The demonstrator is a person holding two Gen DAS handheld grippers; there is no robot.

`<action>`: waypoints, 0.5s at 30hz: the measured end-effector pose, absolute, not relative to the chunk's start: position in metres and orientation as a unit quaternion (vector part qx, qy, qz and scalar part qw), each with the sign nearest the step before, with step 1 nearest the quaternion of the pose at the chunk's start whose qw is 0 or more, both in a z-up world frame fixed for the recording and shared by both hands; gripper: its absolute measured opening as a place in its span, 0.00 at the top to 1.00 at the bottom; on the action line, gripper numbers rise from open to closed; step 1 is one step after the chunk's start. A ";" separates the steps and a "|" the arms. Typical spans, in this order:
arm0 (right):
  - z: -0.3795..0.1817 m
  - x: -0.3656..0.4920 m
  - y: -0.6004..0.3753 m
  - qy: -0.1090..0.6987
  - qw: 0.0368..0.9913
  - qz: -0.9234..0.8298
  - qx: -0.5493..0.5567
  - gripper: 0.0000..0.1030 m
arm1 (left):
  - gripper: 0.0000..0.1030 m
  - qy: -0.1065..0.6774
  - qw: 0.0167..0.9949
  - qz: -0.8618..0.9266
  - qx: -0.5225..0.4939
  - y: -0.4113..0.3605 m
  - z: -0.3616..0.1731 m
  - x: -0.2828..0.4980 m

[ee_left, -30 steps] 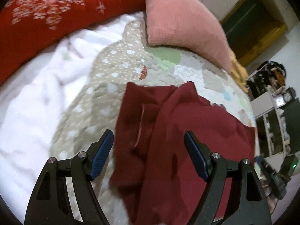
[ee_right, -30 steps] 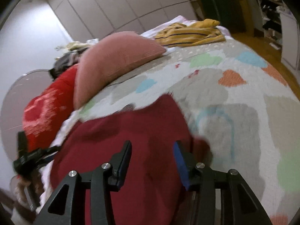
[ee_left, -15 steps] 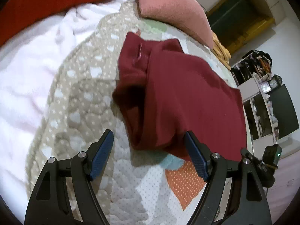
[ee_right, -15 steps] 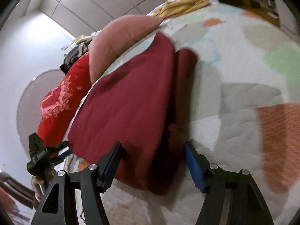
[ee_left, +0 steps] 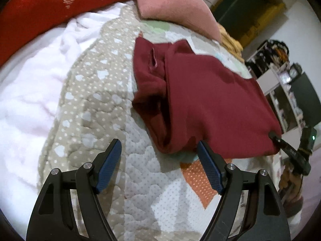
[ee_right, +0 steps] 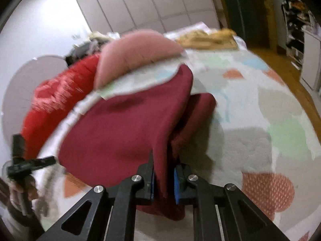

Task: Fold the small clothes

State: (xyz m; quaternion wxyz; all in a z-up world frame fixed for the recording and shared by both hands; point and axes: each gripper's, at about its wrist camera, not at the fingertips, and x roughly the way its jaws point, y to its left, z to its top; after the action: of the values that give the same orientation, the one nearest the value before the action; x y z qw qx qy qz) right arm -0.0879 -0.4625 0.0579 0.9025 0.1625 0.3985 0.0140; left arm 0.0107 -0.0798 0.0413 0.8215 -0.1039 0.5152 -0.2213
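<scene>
The left wrist view looked down across the patchwork quilted bed (ee_left: 140, 180) from close above, facing the dark red folded garment (ee_left: 210, 104) and pink cushion (ee_left: 174, 4). The right wrist view sat lower, pressed against that garment (ee_right: 124, 128), facing the same cushion (ee_right: 136, 54). Both shared garment, cushion and quilt.

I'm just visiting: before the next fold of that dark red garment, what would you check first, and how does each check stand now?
1. Right gripper shut on the maroon garment: ok.
2. Left gripper open, ready to grasp: ok.
3. Left gripper holding the near corner: not ok, it holds nothing.
4. Garment lying flat: not ok, bunched folds on its left side.
5. Quilt bare in front of the garment: ok.
6. Grip firmness: cannot tell, right view is blurred.
</scene>
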 end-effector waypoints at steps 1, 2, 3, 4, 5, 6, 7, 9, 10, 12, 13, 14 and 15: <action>0.048 -0.086 -0.465 0.411 0.896 0.008 0.168 0.88 | 0.24 0.516 0.822 -0.222 -0.097 -0.084 0.038 0.011; 0.037 -0.085 -0.469 0.424 0.889 0.005 0.173 0.87 | 0.24 0.515 0.821 -0.226 -0.094 -0.087 0.037 0.011; 0.031 -0.084 -0.471 0.431 0.884 0.006 0.179 0.87 | 0.24 0.513 0.822 -0.230 -0.094 -0.089 0.036 0.011; 0.029 -0.086 -0.473 0.428 0.883 0.003 0.193 0.85 | 0.24 0.509 0.823 -0.235 -0.095 -0.091 0.036 0.012; 0.032 -0.090 -0.477 0.419 0.884 0.000 0.207 0.82 | 0.24 0.506 0.824 -0.238 -0.096 -0.091 0.036 0.013; 0.036 -0.094 -0.481 0.415 0.885 -0.005 0.212 0.75 | 0.24 0.503 0.826 -0.238 -0.095 -0.092 0.034 0.015; 0.044 -0.098 -0.482 0.408 0.889 -0.021 0.208 0.73 | 0.24 0.501 0.827 -0.236 -0.093 -0.093 0.032 0.019; 0.061 -0.104 -0.478 0.394 0.899 -0.030 0.187 0.73 | 0.24 0.503 0.829 -0.232 -0.073 -0.097 0.028 0.022; 0.069 -0.107 -0.473 0.387 0.904 -0.025 0.179 0.73 | 0.24 0.503 0.831 -0.231 -0.064 -0.098 0.026 0.023; 0.085 -0.110 -0.458 0.372 0.913 0.009 0.170 0.73 | 0.24 0.497 0.835 -0.229 -0.052 -0.099 0.026 0.023; 0.090 -0.109 -0.448 0.369 0.914 0.031 0.165 0.73 | 0.24 0.495 0.838 -0.224 -0.052 -0.097 0.025 0.023; 0.094 -0.103 -0.435 0.369 0.914 0.056 0.158 0.73 | 0.24 0.495 0.838 -0.220 -0.054 -0.095 0.024 0.024; 0.095 -0.096 -0.423 0.372 0.913 0.075 0.153 0.73 | 0.24 0.495 0.839 -0.219 -0.059 -0.092 0.023 0.025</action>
State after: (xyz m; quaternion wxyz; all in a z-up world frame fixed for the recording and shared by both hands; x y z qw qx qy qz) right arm -0.0965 -0.4229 0.0945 0.9125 0.1529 0.3718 0.0753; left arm 0.0248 -0.0920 0.0233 0.8385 -0.0593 0.4953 -0.2191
